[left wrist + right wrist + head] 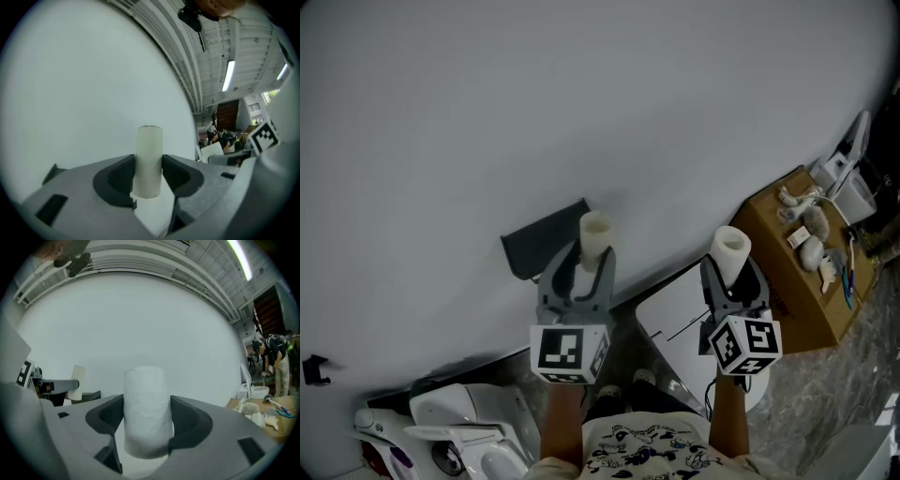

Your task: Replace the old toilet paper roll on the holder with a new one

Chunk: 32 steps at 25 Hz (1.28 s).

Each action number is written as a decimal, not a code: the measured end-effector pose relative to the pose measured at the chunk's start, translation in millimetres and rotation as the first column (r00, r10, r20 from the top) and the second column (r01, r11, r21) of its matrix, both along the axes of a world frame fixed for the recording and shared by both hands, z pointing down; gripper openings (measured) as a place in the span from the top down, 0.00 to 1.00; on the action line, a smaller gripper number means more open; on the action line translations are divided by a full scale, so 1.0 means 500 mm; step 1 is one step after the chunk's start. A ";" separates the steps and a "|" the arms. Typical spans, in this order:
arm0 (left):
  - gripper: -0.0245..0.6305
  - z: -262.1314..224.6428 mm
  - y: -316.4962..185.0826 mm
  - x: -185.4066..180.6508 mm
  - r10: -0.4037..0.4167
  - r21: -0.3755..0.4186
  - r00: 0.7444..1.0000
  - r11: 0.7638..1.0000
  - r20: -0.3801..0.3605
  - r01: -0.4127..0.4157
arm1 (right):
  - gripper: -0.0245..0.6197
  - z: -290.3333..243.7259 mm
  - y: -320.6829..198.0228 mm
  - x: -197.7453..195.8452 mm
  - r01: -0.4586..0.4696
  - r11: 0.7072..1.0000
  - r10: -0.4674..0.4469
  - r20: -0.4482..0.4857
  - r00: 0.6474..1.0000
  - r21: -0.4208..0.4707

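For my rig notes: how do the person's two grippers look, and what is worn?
Both the left gripper and the right gripper have grey bodies, dark pads and a cube of black-and-white square markers. The person wears a white printed T-shirt.

Dark wall fitting [546, 242]: right part hidden behind the left gripper [592, 261]. Cardboard tube [595, 232]: lower end concealed between the fingers. Items on the cardboard box [806, 314]: too small to identify. Toilet [459, 427]: cut off by the bottom edge.
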<state>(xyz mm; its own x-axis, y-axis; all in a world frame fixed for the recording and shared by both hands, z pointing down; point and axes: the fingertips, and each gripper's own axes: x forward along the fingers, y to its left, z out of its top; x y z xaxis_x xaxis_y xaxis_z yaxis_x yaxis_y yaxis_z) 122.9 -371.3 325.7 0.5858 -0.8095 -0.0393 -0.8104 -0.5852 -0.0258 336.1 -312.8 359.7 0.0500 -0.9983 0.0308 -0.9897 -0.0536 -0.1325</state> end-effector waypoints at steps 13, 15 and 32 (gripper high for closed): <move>0.68 -0.016 0.006 -0.135 -0.119 -0.026 0.983 0.993 -0.141 0.116 | 0.48 0.030 -0.070 -0.118 0.157 0.987 -0.160 -0.070 0.985 -0.047; 0.68 -0.019 0.007 -0.146 -0.126 -0.024 0.981 0.992 -0.146 0.124 | 0.48 0.037 -0.083 -0.139 0.193 0.979 -0.199 -0.108 0.974 -0.064; 0.69 -0.071 0.036 -0.252 -0.204 0.022 0.961 0.977 -0.187 0.212 | 0.48 0.147 -0.180 -0.298 0.373 0.846 -0.470 -0.862 0.187 -0.380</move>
